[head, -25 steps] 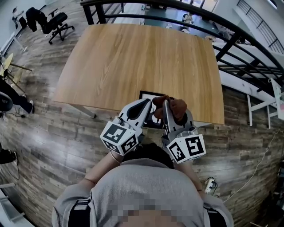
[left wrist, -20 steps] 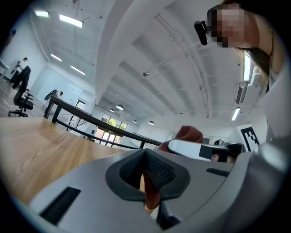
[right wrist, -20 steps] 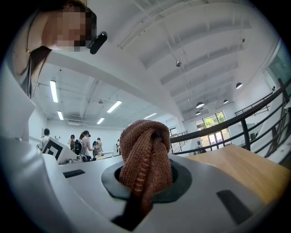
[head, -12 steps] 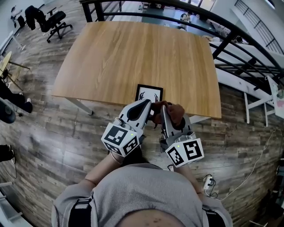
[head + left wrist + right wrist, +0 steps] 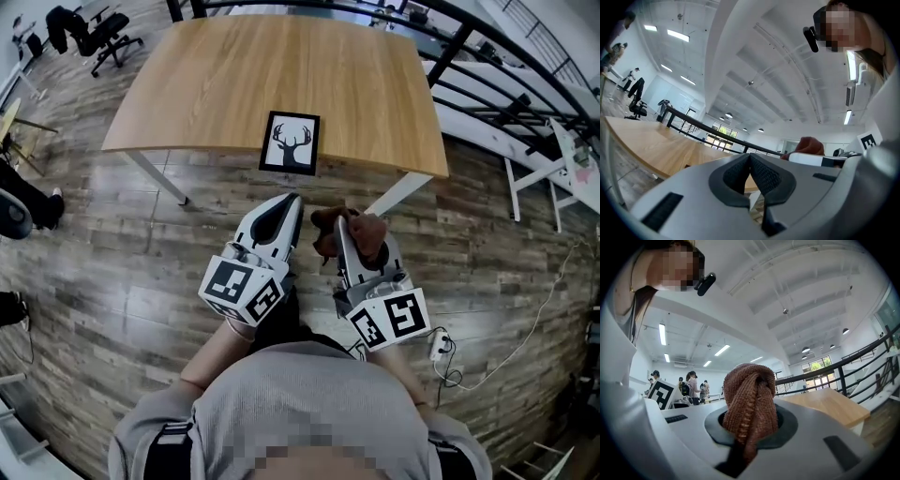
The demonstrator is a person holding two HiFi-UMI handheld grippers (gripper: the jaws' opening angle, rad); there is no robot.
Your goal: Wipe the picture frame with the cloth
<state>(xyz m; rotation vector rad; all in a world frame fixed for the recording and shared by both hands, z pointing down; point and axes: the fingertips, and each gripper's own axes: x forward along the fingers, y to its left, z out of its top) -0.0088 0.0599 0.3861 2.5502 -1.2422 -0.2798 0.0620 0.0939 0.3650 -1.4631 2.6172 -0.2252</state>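
The right gripper (image 5: 751, 430) has its jaws clamped on a rust-brown knitted cloth (image 5: 751, 394), bunched into a wad that bulges out past the tips. I'd guess it is held that way so the soft wad does the rubbing and the hard jaws never meet the frame's front. The left gripper (image 5: 750, 174) has its jaws pressed together with nothing between the ribbed pads. It looks like the spare hand, free to steady things. Both are held level, side by side in front of the person's chest, out over the wooden floor (image 5: 112, 244) and short of the table (image 5: 234, 66), so neither touches anything. The picture frame (image 5: 291, 142) lies flat at the table's near edge, roughly ahead of the two grippers and well apart from them. It is a slim black frame around a white sheet showing a black deer's head with antlers. Lying face up, it offers its whole front to a wipe. From here I can't make out dust or marks on it. By my reading the wiping is not under way.
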